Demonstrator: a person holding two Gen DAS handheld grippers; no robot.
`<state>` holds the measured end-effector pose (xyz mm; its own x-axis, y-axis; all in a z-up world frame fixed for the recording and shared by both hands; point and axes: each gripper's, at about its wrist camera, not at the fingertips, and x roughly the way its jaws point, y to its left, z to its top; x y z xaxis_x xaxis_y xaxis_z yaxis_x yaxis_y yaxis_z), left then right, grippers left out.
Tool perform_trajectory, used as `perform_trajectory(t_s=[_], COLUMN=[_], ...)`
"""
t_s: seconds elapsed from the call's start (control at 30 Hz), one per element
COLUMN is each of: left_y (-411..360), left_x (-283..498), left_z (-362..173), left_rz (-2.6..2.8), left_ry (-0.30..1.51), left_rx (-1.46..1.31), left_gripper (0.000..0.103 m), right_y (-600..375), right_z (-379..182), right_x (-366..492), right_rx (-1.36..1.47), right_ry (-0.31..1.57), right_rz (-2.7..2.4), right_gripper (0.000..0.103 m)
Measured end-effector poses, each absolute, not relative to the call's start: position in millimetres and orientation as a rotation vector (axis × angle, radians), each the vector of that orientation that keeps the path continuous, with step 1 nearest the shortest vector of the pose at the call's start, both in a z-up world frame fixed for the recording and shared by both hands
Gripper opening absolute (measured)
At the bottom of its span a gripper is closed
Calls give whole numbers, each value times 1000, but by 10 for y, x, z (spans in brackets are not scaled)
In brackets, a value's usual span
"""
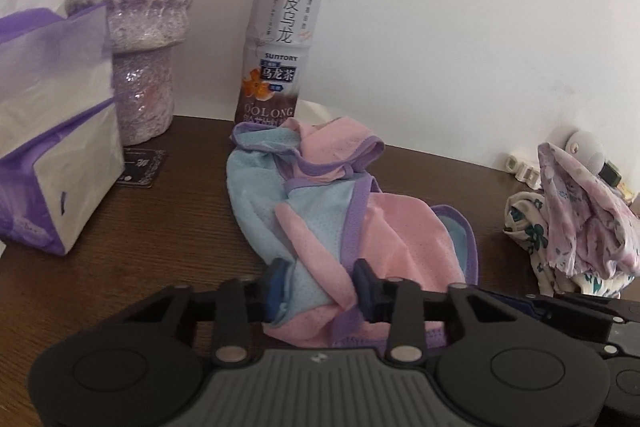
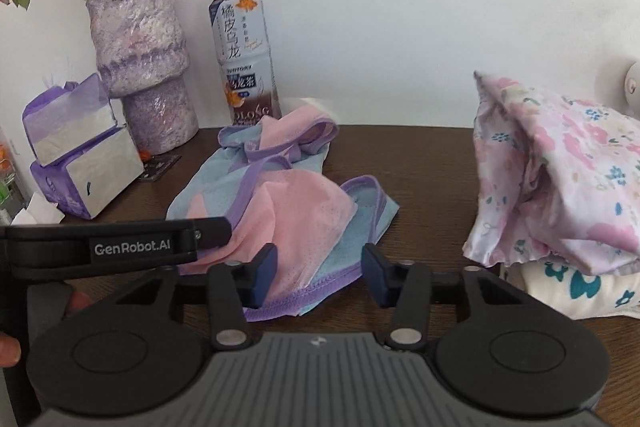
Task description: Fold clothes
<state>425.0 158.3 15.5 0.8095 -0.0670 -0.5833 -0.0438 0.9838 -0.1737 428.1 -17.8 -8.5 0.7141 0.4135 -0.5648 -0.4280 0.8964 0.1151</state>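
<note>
Since the pink-and-blue mesh garment (image 1: 352, 223) looks light and limp, both the left gripper (image 1: 322, 285) and right gripper (image 2: 319, 273), fingers wide apart astride its near hem, should pinch the purple binding (image 2: 316, 293).

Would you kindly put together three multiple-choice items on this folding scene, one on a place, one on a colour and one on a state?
1. Where does the tea bottle stand?
A. At the back of the table, behind the mesh garment
B. On top of the floral clothes
C. Lying at the table's front edge

2. What colour is the trim on the mesh garment?
A. Green
B. Purple
C. Black

3. How does the mesh garment lie?
A. Neatly folded into a square
B. Hanging from a hook
C. Crumpled, with its near edge between the fingers of the left gripper

Answers: 1 A, it stands upright against the wall just beyond the garment. 2 B, purple binding edges the pink and blue panels. 3 C, the fabric is bunched and runs between the spread fingers; the right gripper hovers open over its hem.
</note>
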Motion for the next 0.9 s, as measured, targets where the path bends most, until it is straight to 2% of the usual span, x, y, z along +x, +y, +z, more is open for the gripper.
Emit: perform_trajectory(t_s=[0.03, 0.1, 0.3, 0.5, 0.9], left_y=[1563, 1525, 1451, 1355, 1253], left_x=[4217, 4105, 3512, 2590, 445], left_z=[175, 221, 415, 805, 1208], left_rz=[-21, -31, -55, -90, -196], left_ry=[613, 578, 483, 340, 264], left_rx=[-173, -159, -143, -148, -272], left_gripper=[10, 7, 3, 3, 3], right_y=[-166, -152, -282, -686, -1630], right_z=[-99, -109, -15, 206, 939], right_x=[4251, 4180, 3865, 3286, 1185], right_rx=[-37, -55, -31, 65, 204], right_ry=[619, 610, 542, 453, 212], right_rz=[477, 499, 527, 539, 687], right_gripper=[17, 10, 8, 8, 5])
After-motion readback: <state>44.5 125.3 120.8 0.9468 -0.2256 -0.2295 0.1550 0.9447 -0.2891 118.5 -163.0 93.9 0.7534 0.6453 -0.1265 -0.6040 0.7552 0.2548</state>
